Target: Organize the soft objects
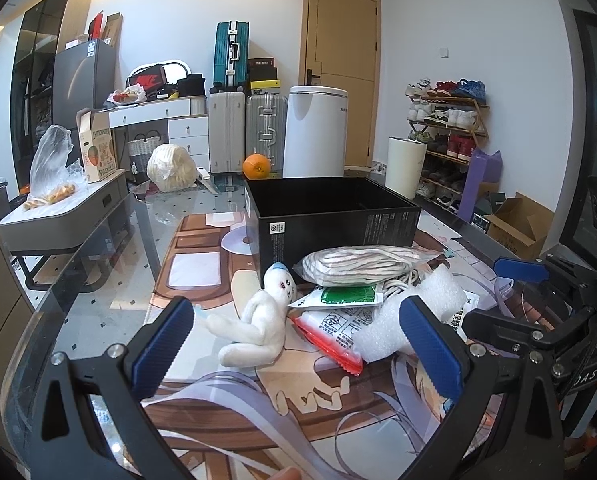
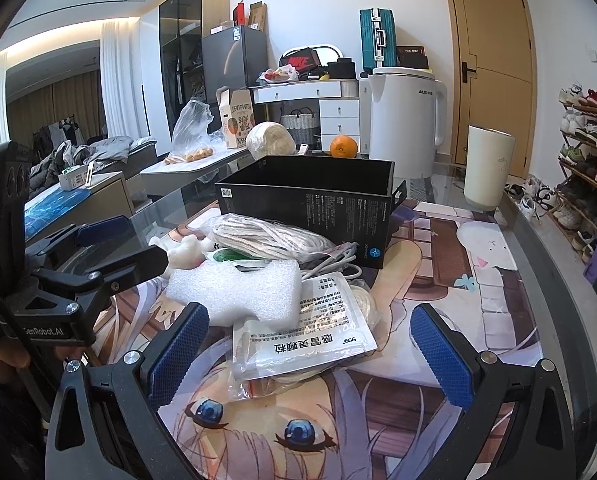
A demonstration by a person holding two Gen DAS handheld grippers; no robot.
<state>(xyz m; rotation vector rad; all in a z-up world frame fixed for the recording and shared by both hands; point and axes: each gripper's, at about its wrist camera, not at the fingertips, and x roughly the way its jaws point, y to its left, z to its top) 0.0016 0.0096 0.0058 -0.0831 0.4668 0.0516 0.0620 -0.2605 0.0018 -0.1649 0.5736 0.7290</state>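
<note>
White plush toy (image 1: 258, 320), foam block (image 2: 238, 292) and bagged striped cloth (image 1: 358, 266) crowd my tabletop (image 1: 110, 280) before the open black cardboard box (image 1: 330, 212); my left claw (image 1: 298, 344) and right claw (image 2: 310, 348) both gape, empty.

"999" on sachet (image 2: 310, 336); "SenRobot.AI" on left claw (image 2: 94, 256).
</note>
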